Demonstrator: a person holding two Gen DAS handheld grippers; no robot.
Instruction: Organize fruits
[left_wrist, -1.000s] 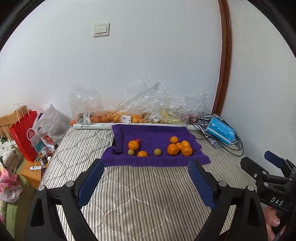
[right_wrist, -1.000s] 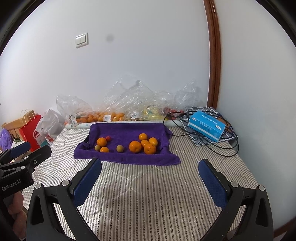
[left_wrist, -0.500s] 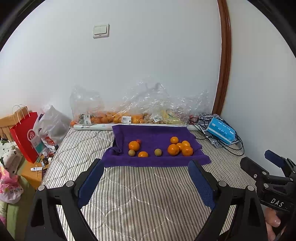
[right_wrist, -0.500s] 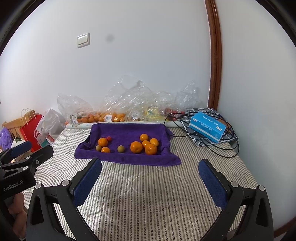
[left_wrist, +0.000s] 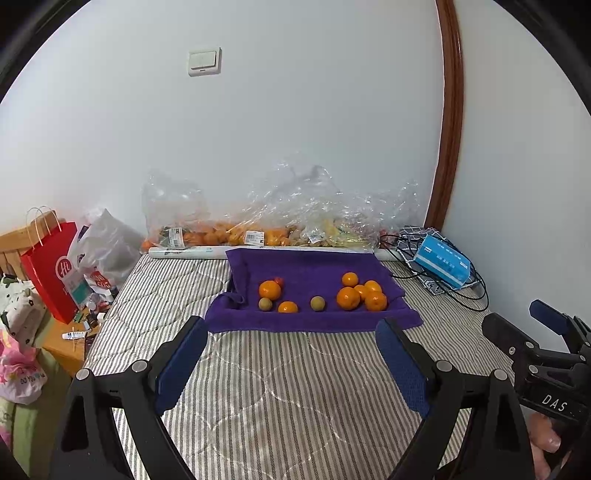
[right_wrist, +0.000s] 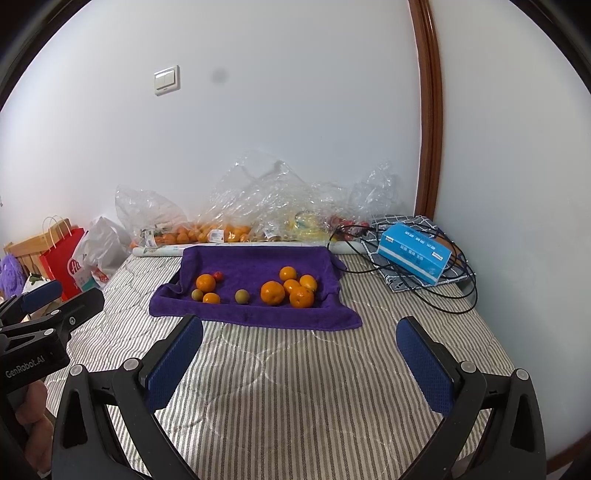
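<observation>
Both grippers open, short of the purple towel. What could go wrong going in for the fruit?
1. The oranges on the right of the purple towel sit touching in a cluster; closing on one will likely nudge its neighbours and set them rolling.
2. The towel lies loose and rumpled on the striped mattress; a low finger of the right gripper may snag the towel's front edge and drag the fruit.
3. The small red fruit sits against an orange, hard for the left gripper to isolate.

The fruit inside the crumpled plastic bags (left_wrist: 280, 221) along the mattress's far edge is blurred by glare, a small red fruit (left_wrist: 279, 281) sits half hidden behind an orange (left_wrist: 269, 290), and the right gripper (left_wrist: 546, 347) is cut off by the frame edge.
</observation>
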